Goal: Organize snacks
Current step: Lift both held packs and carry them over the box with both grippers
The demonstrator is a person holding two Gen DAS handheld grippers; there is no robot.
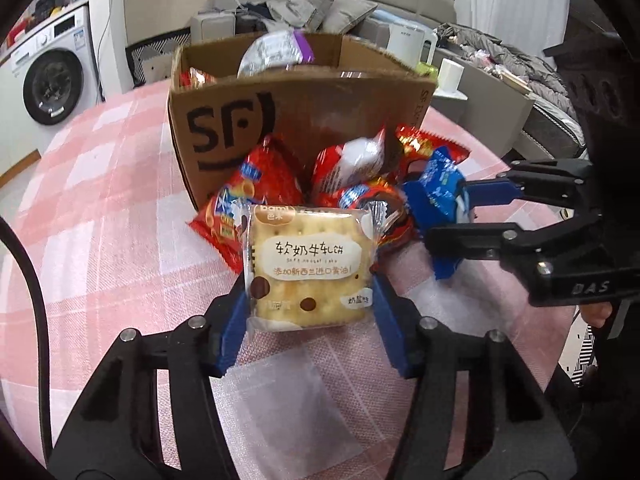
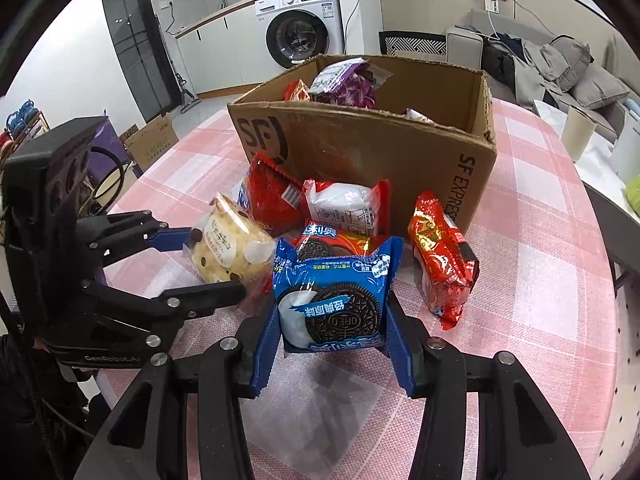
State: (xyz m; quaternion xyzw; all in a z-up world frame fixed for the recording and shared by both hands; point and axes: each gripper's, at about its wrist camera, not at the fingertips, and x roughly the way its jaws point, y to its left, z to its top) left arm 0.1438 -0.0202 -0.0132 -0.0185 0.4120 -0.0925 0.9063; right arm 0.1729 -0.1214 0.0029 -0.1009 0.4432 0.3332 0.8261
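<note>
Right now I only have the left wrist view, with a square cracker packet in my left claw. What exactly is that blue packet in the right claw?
Observer: A blue plastic Oreo cookie packet, clamped between the right claw's blue pads.
Operator: Which way round is it?
Observer: Its front faces the right wrist camera, and the print reads upside down there.
Operator: Any room left in the brown cardboard box?
Observer: Probably. In the brown cardboard box, a purple foil packet sits heaped at the far left end, and the right end shows mostly bare inner wall.
</note>
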